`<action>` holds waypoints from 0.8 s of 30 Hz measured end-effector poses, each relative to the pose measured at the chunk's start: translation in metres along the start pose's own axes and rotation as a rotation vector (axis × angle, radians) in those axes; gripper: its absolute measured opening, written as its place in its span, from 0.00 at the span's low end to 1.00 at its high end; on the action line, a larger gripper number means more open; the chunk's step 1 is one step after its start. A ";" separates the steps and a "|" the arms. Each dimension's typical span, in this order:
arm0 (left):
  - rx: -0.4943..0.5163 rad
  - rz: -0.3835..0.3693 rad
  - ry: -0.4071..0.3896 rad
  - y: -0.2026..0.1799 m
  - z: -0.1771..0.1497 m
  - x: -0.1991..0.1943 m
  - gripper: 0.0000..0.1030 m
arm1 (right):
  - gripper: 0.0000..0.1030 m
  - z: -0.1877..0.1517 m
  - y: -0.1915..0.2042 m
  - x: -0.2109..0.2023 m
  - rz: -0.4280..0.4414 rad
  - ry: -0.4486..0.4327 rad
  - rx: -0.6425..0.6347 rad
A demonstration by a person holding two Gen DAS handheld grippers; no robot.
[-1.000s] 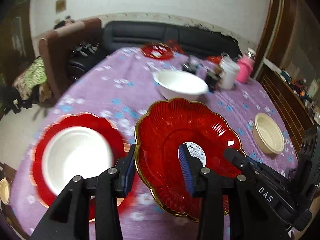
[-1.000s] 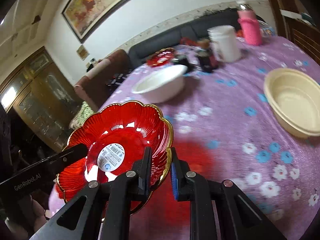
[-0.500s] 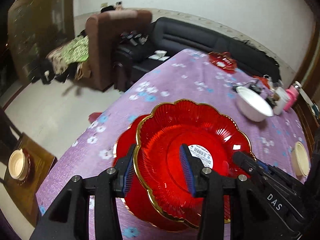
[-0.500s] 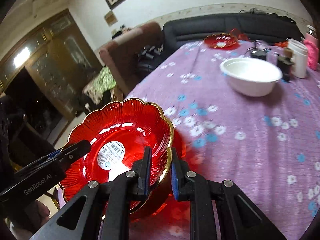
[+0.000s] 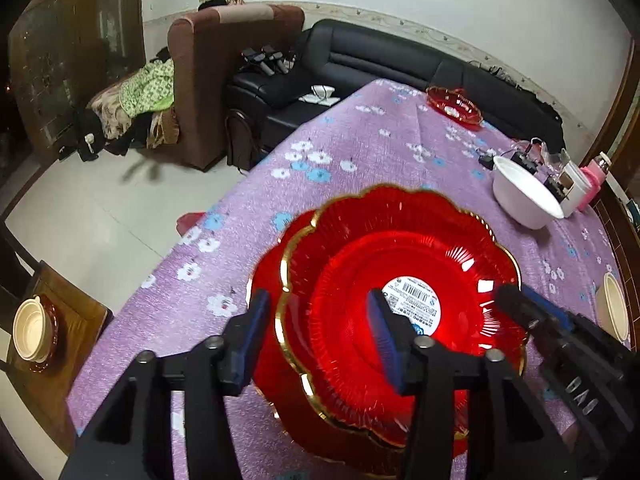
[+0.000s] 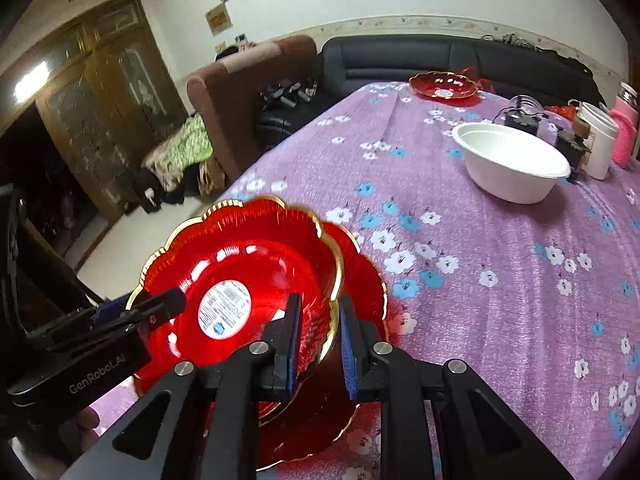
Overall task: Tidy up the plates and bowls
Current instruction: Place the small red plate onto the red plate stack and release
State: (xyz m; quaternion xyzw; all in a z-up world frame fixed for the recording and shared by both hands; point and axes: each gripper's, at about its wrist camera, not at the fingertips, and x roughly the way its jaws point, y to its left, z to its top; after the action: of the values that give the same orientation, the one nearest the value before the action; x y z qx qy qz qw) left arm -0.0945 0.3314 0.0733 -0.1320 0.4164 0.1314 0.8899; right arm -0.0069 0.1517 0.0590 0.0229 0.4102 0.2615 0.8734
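Resting on a second red plate (image 5: pixel 272 364), the top plate (image 5: pixel 400 280) looks light, stiff, slick plastic. Left gripper (image 5: pixel 320 332) fingers have just spread off its rim; right gripper (image 6: pixel 320 344) fingers straddle the rim w/ visible gaps. Best hold: the scalloped edge.

You have one plate (image 5: pixel 400 256) nested on another plate (image 5: pixel 264 280) at the near edge of the table (image 5: pixel 360 152). Beyond them to your right sits a bowl (image 6: pixel 512 168), with a cup (image 6: pixel 600 140) and a bottle (image 6: pixel 624 128) just behind it. A third plate (image 6: pixel 442 85) lies at the far edge, before the sofa (image 6: pixel 440 56). An armchair (image 5: pixel 224 80) stands left of the sofa.
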 end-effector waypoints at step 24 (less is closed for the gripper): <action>0.118 -0.197 -0.306 -0.074 -0.087 -0.125 0.82 | 1.00 -0.078 -0.059 -0.152 -0.166 -0.321 0.042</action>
State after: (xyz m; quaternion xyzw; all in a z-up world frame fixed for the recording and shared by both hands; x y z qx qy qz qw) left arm -0.2076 0.2171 0.1260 -0.0983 0.2682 0.0374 0.9576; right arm -0.1179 0.0144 0.0997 0.0487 0.2712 0.1728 0.9456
